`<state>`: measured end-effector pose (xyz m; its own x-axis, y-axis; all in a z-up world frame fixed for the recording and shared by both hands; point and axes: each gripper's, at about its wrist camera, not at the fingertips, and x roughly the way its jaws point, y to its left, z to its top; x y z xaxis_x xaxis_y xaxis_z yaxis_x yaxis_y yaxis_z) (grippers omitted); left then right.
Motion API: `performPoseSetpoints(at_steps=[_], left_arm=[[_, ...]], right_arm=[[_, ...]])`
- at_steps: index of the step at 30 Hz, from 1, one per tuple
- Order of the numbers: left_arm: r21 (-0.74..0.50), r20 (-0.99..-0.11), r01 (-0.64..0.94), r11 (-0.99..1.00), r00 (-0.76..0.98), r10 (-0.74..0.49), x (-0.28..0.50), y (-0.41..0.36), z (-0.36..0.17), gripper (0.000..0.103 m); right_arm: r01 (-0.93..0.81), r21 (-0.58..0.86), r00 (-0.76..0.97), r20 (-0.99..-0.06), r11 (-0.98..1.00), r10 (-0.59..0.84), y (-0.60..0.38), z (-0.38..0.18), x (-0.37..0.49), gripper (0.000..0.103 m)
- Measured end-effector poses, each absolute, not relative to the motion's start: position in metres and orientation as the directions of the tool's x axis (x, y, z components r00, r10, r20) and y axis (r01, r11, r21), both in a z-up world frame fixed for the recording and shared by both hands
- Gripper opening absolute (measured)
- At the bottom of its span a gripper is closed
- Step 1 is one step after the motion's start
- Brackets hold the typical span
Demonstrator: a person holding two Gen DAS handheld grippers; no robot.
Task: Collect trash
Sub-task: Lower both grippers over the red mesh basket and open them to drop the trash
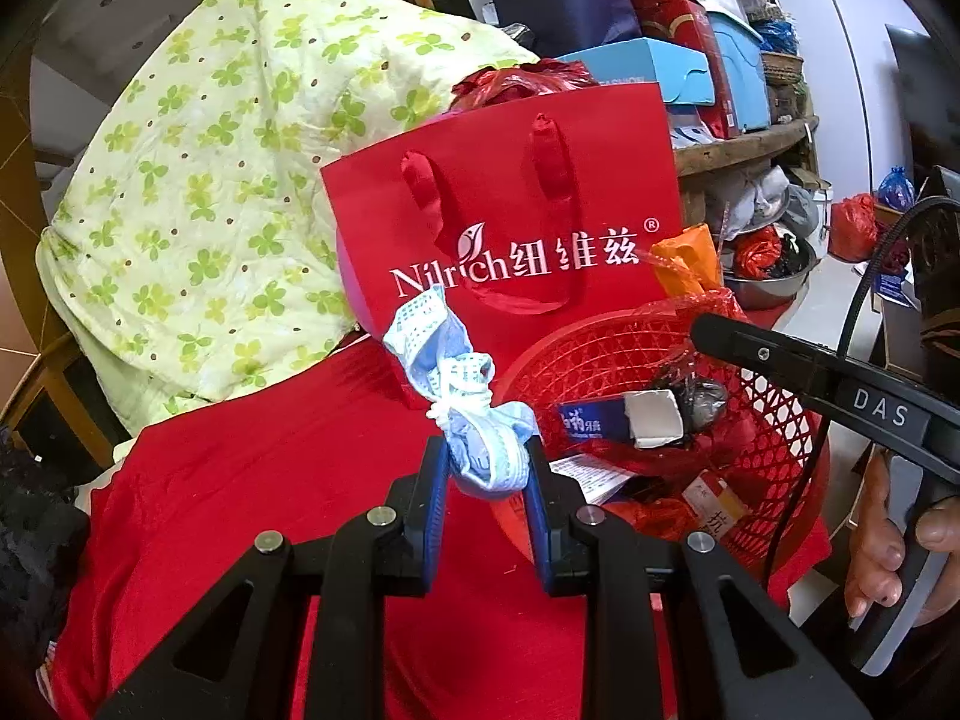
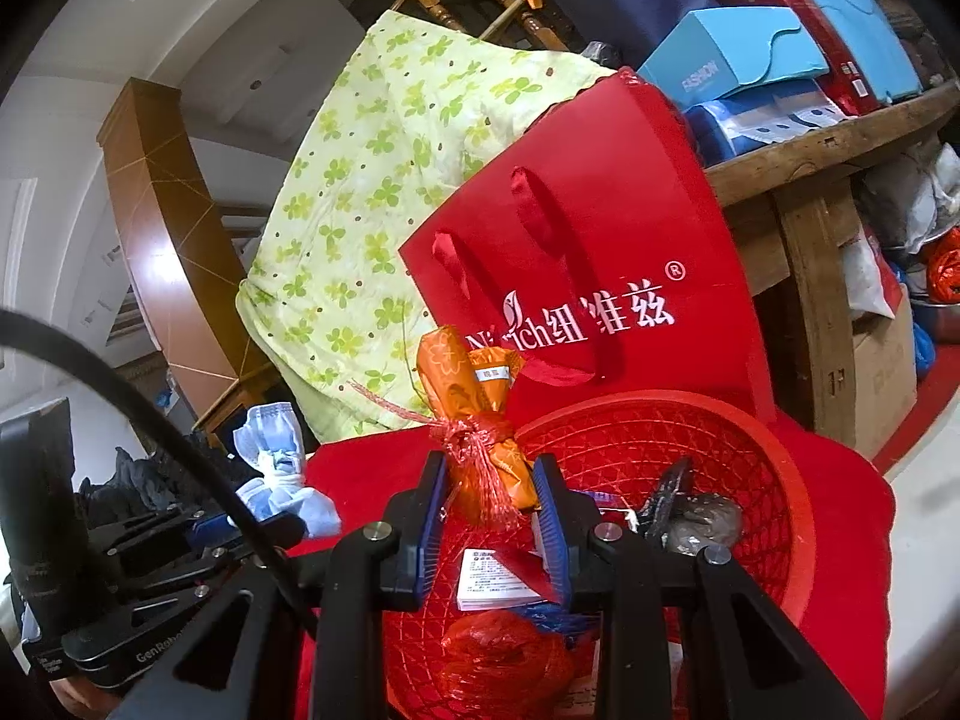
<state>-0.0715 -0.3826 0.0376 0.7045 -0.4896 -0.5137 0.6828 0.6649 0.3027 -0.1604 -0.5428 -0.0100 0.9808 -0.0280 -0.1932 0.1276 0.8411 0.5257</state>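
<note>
Two tools are in view, each clamped on a piece of trash. Left tool [image 1: 487, 474]: jaws nearly closed, gripping a crumpled blue face mask [image 1: 462, 402] that rises above the fingertips. Right tool [image 2: 492, 492]: jaws narrow, pinching an orange packet wrapped in red netting [image 2: 480, 420], held over the near rim of the red mesh basket [image 2: 780, 480].

Basket position: on the red cloth [image 1: 270, 480] covering the table, to the right of the left tool. Its contents include a blue-and-white box [image 1: 618, 420], a printed leaflet [image 2: 492, 579], a crumpled red plastic bag [image 2: 504, 654] and a dark grey lump [image 2: 705, 519]. Bare cloth lies open to the left of the basket.

Directly behind the basket, a red paper gift bag [image 1: 510, 210] with white lettering stands upright and closes off the far side. Left of it, a green clover-print quilt [image 1: 210, 180] is heaped over a wooden chair [image 2: 480, 0].

Farther right, a wooden shelf [image 2: 810, 150] carries blue boxes [image 2: 732, 54] and red boxes, with more clutter beneath. A hand [image 1: 888, 552] grips the right tool's handle at the frame edge.
</note>
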Motion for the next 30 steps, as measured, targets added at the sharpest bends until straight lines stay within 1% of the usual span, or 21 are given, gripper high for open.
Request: performPoseSetpoints(at_steps=[14, 20, 28, 29, 30], left_arm=[[0.276, -0.545, 0.716, 0.641, 0.666, -0.509, -0.074, -0.395, 0.033, 0.026], [0.209, -0.588, 0.752, 0.626, 0.608, -0.534, -0.069, -0.402, 0.028, 0.026], [0.100, -0.633, 0.819, 0.565, 0.490, -0.599, -0.069, -0.413, 0.017, 0.027], [0.095, -0.633, 0.827, 0.554, 0.480, -0.607, -0.071, -0.415, 0.016, 0.028], [0.095, -0.632, 0.833, 0.546, 0.474, -0.613, -0.073, -0.416, 0.014, 0.029]], right_arm=[[0.148, 0.550, 0.981, -0.190, 0.822, -0.050, -0.549, -0.013, -0.170, 0.032], [0.158, 0.572, 0.980, -0.193, 0.805, -0.055, -0.553, -0.016, -0.173, 0.032], [0.165, 0.619, 0.977, -0.211, 0.767, -0.040, -0.563, -0.022, -0.173, 0.032], [0.168, 0.624, 0.976, -0.217, 0.764, -0.037, -0.564, -0.022, -0.173, 0.037], [0.169, 0.630, 0.975, -0.221, 0.758, -0.033, -0.565, -0.023, -0.172, 0.056]])
